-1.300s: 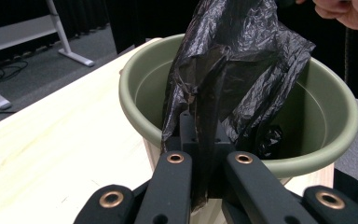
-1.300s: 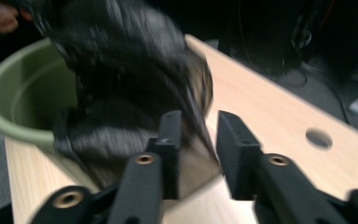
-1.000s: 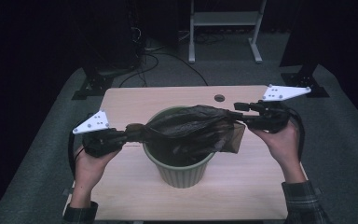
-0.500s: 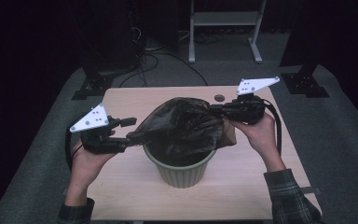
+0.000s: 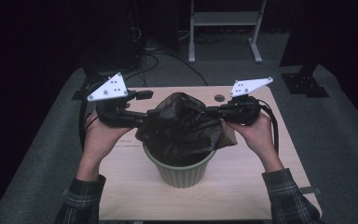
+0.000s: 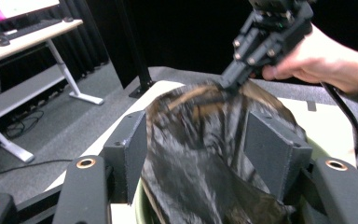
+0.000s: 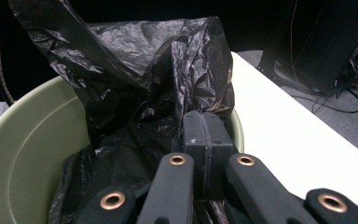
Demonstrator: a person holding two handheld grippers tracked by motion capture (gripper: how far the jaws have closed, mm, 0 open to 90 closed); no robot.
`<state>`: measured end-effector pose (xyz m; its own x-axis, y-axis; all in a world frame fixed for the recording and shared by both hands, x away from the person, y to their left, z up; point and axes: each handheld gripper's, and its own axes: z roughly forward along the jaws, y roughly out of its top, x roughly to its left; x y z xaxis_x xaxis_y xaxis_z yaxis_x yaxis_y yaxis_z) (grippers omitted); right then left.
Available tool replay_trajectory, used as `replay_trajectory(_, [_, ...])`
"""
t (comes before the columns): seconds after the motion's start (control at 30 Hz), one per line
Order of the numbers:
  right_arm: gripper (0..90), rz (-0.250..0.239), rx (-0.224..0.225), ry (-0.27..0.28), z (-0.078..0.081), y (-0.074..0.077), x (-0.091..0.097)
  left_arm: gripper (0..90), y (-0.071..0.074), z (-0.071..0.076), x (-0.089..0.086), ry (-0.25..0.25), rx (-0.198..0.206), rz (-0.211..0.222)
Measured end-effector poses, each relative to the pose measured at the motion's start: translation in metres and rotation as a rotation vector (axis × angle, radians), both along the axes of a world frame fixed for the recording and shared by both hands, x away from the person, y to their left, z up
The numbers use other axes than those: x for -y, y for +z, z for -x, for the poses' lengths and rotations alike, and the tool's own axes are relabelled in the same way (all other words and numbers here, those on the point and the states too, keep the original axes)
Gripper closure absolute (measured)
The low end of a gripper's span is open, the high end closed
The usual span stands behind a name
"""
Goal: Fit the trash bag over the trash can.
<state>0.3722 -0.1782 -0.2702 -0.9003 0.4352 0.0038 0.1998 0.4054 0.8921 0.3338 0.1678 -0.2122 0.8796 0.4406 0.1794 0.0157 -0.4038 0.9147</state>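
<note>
Black crinkled plastic bin bag sits bunched over the mouth of the sage-green round plastic waste bin at centre of the high view, partly tucked inside, most of it heaped above the rim. What changed: a sec ago the left gripper was pinched shut on the bag's left edge down near the rim; since then it has lifted up & toward the left of frame, and its fingers have just been opening, so in the left gripper view they stand apart w/ the bag film between them, pads not visibly pressing. Right gripper has closed meanwhile: its fingers are clamped together in the right gripper view, pinching a fold of the bag just over the bin's rim, and it has slid in from the right edge toward centre. Judgement: looks like a re-grip on the left while the right side holds; the bag mouth isn't spread over the rim yet, so lining the bin is early on. Edges/room: the bin stands near the bottom edge of the pale wooden counter, w/ bare wood on both sides & behind, toward top of frame. A small dark round spot lies upper right of the bag, near the right gripper, apart from it. Counter's side edges fall off to grey carpet, so outward pulls have room.
</note>
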Motion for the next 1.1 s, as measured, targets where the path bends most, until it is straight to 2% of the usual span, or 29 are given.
replay_trajectory(0.07, [89.9, 0.0, -0.001, 0.0, 0.0, 0.0, 0.001, 37.7, 0.003, -0.005, 0.005, -0.003, 0.003, -0.004])
replay_trajectory(0.17, [89.9, 0.004, 0.001, -0.002, 0.0, 0.0, 0.002, 37.7, 0.011, -0.011, 0.006, 0.004, 0.013, 0.016])
replay_trajectory(0.3, [89.9, -0.004, -0.003, -0.003, 0.0, -0.001, 0.004, 37.7, 0.012, -0.016, 0.013, -0.001, -0.012, -0.004])
replay_trajectory(0.4, [89.9, -0.004, -0.002, 0.001, 0.0, -0.001, 0.002, 37.7, 0.001, -0.02, 0.026, -0.017, -0.036, -0.041])
replay_trajectory(0.5, [89.9, -0.004, -0.003, 0.004, 0.0, -0.001, 0.001, 37.8, -0.011, -0.023, 0.033, -0.013, -0.053, -0.06])
replay_trajectory(0.67, [89.9, -0.005, -0.005, 0.007, 0.0, -0.001, 0.0, 39.1, -0.027, -0.033, 0.036, 0.015, -0.092, -0.057])
replay_trajectory(0.9, [90.0, -0.009, -0.007, 0.011, 0.0, -0.003, -0.001, 39.5, -0.044, -0.041, 0.041, 0.012, -0.137, -0.063])
replay_trajectory(1.03, [89.9, -0.012, -0.006, 0.013, 0.0, -0.002, 0.0, 38.8, -0.056, -0.046, 0.044, 0.011, -0.162, -0.085])
replay_trajectory(1.1, [89.9, -0.014, -0.006, 0.011, 0.001, -0.002, 0.001, 46.6, -0.06, -0.047, 0.044, 0.004, -0.169, -0.101])
